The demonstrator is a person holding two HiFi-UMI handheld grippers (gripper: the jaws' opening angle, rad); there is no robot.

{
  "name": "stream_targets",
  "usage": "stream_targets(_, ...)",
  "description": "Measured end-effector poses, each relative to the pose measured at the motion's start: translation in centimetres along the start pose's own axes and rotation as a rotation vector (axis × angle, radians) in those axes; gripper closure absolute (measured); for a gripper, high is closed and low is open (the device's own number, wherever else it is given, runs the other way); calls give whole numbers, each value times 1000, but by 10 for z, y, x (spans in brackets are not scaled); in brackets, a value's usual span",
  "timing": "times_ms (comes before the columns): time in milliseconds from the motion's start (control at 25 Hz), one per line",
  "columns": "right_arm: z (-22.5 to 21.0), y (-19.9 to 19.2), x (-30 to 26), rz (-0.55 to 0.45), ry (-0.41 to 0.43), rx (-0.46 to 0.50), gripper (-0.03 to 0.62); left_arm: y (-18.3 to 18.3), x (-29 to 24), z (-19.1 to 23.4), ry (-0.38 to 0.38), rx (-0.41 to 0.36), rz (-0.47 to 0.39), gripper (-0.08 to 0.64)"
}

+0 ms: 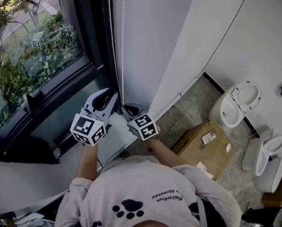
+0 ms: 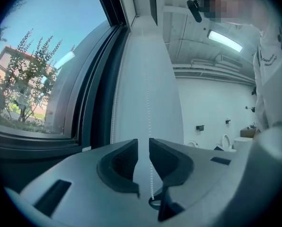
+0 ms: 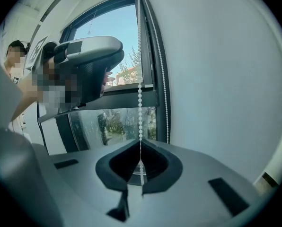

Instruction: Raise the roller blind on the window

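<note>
From the head view, the roller blind [image 1: 150,32] hangs as a white sheet just right of the dark-framed window [image 1: 32,56], and the bead chain [image 1: 122,41] drops in two thin strands along the blind's left edge. Both grippers are held up at the foot of that chain: the left gripper [image 1: 109,97] on the window side and the right gripper [image 1: 127,109] just beside it, each with its marker cube toward the person. A cardboard box [image 1: 202,148] and white toilets [image 1: 235,103] stand on the floor to the right. In the left gripper view, the left gripper [image 2: 143,148] has its jaws a narrow gap apart. One strand of the bead chain [image 2: 148,103] runs down in front of the roller blind [image 2: 145,70] and passes through that gap, seemingly close to the right jaw but not pinched, with the window [image 2: 37,79] at the left. In the right gripper view, the right gripper [image 3: 141,148] has its jaws closed together on the bead chain [image 3: 140,79], which rises taut from the pinch. The second strand lies further right against the roller blind [image 3: 216,79], and the left gripper [image 3: 91,65] shows at upper left before the window [image 3: 124,56].
</note>
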State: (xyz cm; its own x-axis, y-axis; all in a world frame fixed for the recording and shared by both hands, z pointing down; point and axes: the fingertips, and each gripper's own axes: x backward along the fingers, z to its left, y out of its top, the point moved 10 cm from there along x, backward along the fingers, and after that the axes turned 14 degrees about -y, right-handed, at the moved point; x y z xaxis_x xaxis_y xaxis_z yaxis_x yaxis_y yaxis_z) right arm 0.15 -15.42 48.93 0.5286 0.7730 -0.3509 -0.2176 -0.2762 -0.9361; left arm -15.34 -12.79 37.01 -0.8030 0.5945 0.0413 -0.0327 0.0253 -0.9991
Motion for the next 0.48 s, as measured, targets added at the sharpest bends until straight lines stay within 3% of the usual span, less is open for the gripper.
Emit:
stream_targets(160,2,0,2,-2,-14,20,581,-2,1,-5,-9,3,24,549)
stream_targets(480,5,9,14,-72,-70,48,581,-3,1,-13,-14,40,37,554)
